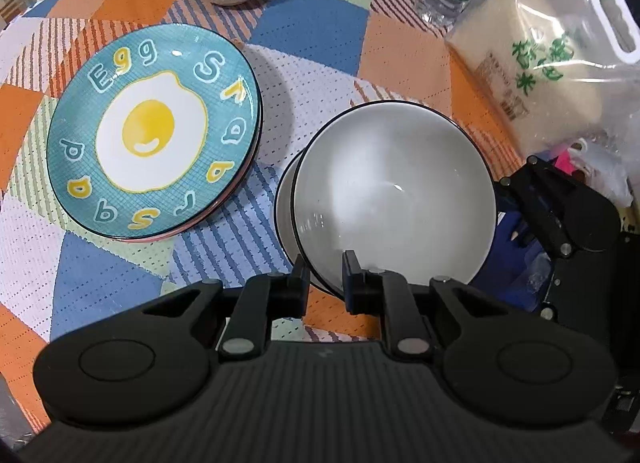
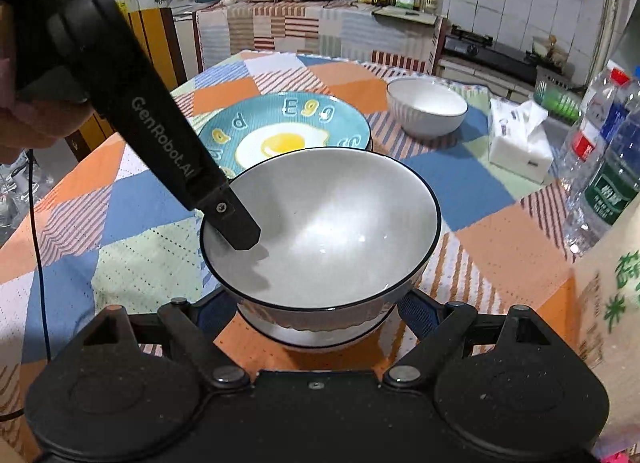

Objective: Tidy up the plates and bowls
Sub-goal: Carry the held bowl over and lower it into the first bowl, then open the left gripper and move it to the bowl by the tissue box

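Left gripper (image 1: 325, 277) reaches over the table edge, narrow, pinching the near rim of the top bowl (image 1: 394, 195), which sits tilted in a second bowl (image 1: 285, 207). Right gripper (image 2: 320, 313) low, spread wide around the lower bowl's base, contact unclear. Egg plate (image 1: 154, 131) beside the bowls.
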Demonstrator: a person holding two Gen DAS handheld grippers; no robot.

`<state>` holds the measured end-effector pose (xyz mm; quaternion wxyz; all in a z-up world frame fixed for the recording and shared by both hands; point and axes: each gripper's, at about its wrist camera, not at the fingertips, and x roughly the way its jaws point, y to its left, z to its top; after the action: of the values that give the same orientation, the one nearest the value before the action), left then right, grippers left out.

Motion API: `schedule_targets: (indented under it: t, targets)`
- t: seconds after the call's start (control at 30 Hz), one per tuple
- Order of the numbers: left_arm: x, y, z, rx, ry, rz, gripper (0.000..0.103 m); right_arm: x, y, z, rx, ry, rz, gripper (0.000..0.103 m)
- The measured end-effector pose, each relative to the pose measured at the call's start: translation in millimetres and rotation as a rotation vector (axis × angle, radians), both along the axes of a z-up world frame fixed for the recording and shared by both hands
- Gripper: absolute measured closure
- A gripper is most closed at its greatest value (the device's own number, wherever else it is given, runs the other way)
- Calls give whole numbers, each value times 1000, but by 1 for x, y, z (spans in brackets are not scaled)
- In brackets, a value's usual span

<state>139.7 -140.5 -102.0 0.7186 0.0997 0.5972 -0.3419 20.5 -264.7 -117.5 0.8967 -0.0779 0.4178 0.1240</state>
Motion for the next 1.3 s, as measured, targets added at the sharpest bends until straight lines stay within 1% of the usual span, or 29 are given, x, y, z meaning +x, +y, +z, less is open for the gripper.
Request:
schedule_targets:
  t: [0.2, 0.3, 0.43, 0.5, 0.67, 0.73, 0.83, 0.9, 1.0, 1.13, 1.2, 1.3]
  targets:
    - [-1, -3, -9, 25, 27, -12, 89, -2, 4, -4, -30, 42, 15, 13]
    - [-4, -5, -10, 30, 3, -15, 88, -2, 5, -7, -40, 64, 15, 13]
    - [-2, -5, -10, 39, 14, -5, 88, -1, 4, -8, -50, 58, 11, 13]
    - [-3, -6, -12, 53, 14, -9, 87, 0, 5, -8, -55, 62, 18, 13]
    - [-2, -10, -16, 80, 20, 6, 83, 5, 15, -10, -128, 73, 30, 13]
    - [-1, -11, -17, 80, 19, 14, 83, 7, 16, -10, -132, 81, 22, 12]
    - [0, -9, -17, 74, 26, 28, 82, 7, 16, -10, -139, 79, 24, 11]
    - [1, -8, -16, 60, 30, 34, 79, 8, 17, -10, -146, 91, 23, 11]
    - [1, -6, -12, 48, 35, 30, 78, 11, 16, -8, -143, 116, 22, 11]
    - [6, -1, -7, 18, 65, 42, 78, 8, 14, 4, -168, 93, 60, 10]
    - [10, 4, -2, -2, 72, 50, 78, 7, 13, 13, -161, 82, 81, 10]
    - [11, 9, 11, -15, 26, 58, 78, 6, 8, 28, -137, 67, 103, 10]
